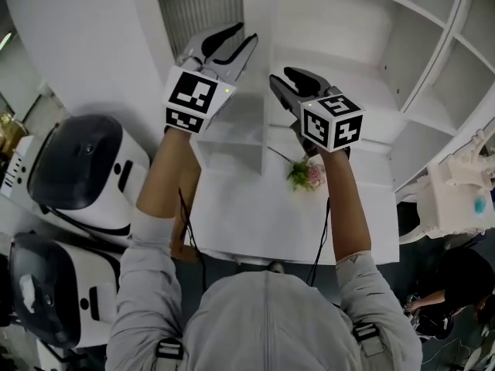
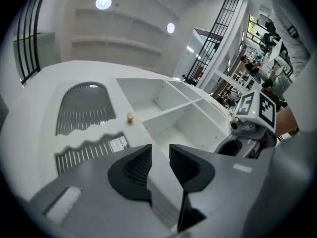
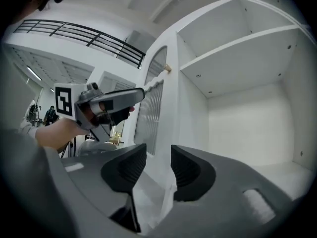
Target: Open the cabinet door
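The white cabinet stands ahead with open shelf compartments. To their left is its door, which has an arched ribbed glass panel and a small wooden knob by its edge. That knob also shows in the right gripper view. Whether the door is ajar I cannot tell. My left gripper is raised in front of the ribbed panel, open and empty. My right gripper is beside it at the compartment's edge, also open and empty. Neither touches the knob.
A white table below my arms bears a small bunch of flowers. Black-and-white machines stand at the left, and a white device at the right. A second ribbed panel lies beside the arched one.
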`<state>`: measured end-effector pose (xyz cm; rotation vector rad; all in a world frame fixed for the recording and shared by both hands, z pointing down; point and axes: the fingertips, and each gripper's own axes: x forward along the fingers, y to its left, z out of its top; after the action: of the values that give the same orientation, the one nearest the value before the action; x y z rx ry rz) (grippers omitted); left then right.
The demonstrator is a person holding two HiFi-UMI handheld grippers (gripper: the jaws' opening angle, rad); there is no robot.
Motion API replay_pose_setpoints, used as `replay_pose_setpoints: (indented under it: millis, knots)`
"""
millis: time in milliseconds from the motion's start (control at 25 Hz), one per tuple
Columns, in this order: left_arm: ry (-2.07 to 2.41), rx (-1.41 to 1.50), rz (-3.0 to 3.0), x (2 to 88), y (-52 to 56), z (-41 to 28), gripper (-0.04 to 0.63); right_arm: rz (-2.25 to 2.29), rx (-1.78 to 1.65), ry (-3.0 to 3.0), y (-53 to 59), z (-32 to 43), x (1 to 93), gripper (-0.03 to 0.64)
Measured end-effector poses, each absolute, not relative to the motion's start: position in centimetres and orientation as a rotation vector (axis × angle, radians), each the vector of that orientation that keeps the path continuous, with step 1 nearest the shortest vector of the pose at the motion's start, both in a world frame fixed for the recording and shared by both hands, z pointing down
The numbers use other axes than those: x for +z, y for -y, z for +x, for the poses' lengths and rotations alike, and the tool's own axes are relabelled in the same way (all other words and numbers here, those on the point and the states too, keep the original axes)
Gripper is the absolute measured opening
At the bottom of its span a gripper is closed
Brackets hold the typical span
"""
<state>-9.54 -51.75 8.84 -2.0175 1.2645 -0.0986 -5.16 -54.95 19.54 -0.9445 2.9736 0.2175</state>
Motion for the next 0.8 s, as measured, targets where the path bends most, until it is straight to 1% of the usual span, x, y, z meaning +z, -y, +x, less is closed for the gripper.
replay_pose_setpoints:
  millis: [240, 360, 600, 800]
  knots:
    - [-1.31, -0.055, -1.892, 3.1, 53.5, -9.7, 0.14, -0.886, 0.239, -2.989, 56.9, -6.7, 18.0, 0.178]
    - [-1.31, -0.045, -1.862, 0.7, 54.4, -9.5, 0.191, -0.877, 0.259, -2.998, 57.7, -7.0, 17.5, 0.189]
    - [-1.329, -0.067, -1.772, -2.0, 55.5, -8.8, 0.192, -0.839, 0.268, -3.044, 58.2, -7.7, 17.8, 0.189]
    - [-1.36, -0.065, -1.746, -3.0, 56.4, -8.9, 0.164, -0.837, 0.254, -3.071, 59.2, -8.1, 18.3, 0.189]
